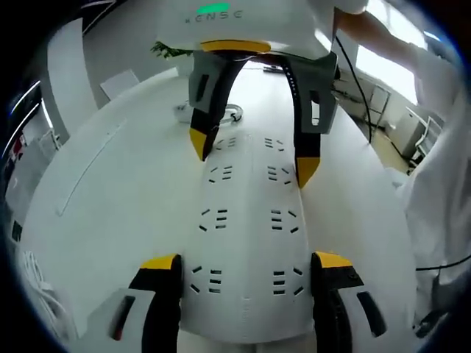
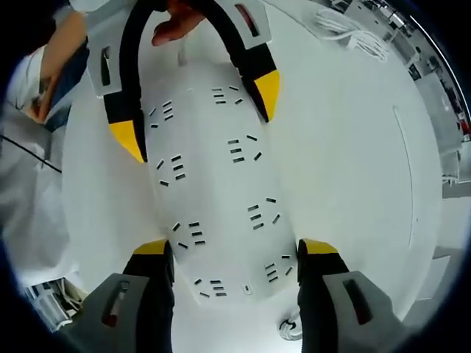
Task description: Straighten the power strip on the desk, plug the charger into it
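Note:
A long white power strip (image 1: pixel 246 213) with two rows of sockets lies flat on the white desk (image 1: pixel 110 184). My left gripper (image 1: pixel 246 261) is closed on its near end, a yellow-tipped jaw pressing each long side. The right gripper (image 1: pixel 252 156) comes in from above and clamps the far end the same way. In the right gripper view the strip (image 2: pixel 213 184) runs from my right gripper (image 2: pixel 235 246) up to the left gripper (image 2: pixel 199 116). A small white charger-like block (image 1: pixel 182 110) with a coiled cable (image 1: pixel 232 113) rests just past the strip's far end; the coil (image 2: pixel 291 327) shows again.
A person's white sleeve (image 1: pixel 441 184) stands at the desk's right edge, and a hand (image 2: pixel 173 26) holds the left gripper. White cables (image 2: pixel 353 33) lie bundled on the desk. A green plant (image 1: pixel 173 50) sits at the far end, and a thin seam (image 2: pixel 408 176) crosses the desk.

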